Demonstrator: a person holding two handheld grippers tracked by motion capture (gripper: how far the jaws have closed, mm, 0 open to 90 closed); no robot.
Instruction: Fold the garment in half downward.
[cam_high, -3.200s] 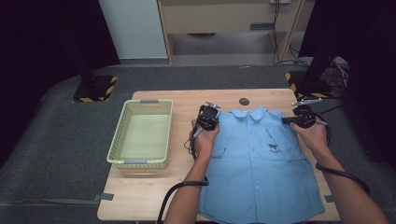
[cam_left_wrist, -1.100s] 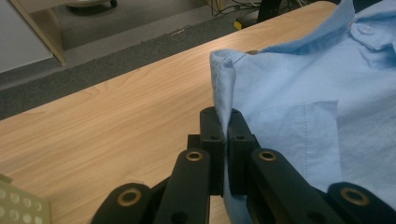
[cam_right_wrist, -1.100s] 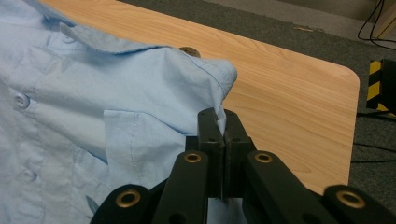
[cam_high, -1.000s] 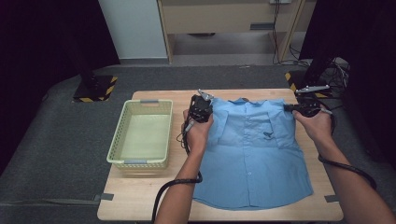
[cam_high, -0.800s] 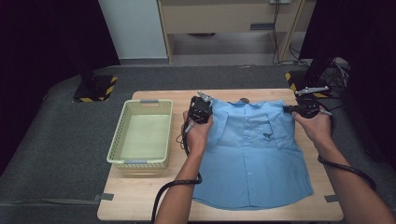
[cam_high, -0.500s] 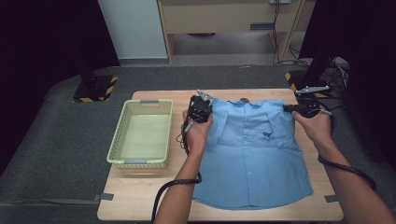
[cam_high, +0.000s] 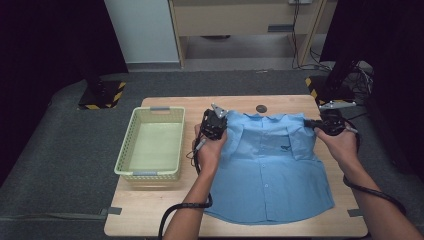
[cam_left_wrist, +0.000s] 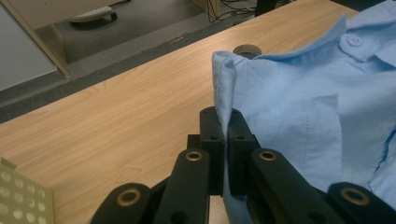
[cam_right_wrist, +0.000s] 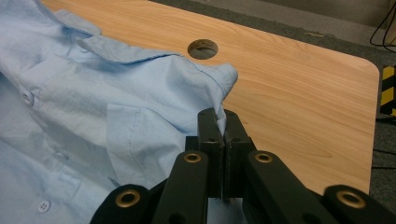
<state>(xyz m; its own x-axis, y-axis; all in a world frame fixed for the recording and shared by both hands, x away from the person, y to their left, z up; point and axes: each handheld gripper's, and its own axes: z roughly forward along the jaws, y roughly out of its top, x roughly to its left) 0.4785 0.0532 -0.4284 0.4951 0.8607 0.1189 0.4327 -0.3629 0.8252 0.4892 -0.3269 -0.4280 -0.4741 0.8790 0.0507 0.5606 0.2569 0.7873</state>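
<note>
Jaws of your left gripper (cam_left_wrist: 223, 122) and right gripper (cam_right_wrist: 219, 122) each pinch a shoulder fold of the blue shirt (cam_high: 272, 170), spread on the counter (cam_high: 150, 205). Thin bites, I'd say: pull unevenly and one fold slips free, skewing the shirt.

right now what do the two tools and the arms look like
Both tools are black, left tool and right tool, each with two blocky jaws on links with brass-coloured pivots. Each carries a grey three-cornered plate and trails a black cable. The forearms are bare, no sleeves in view.
</note>
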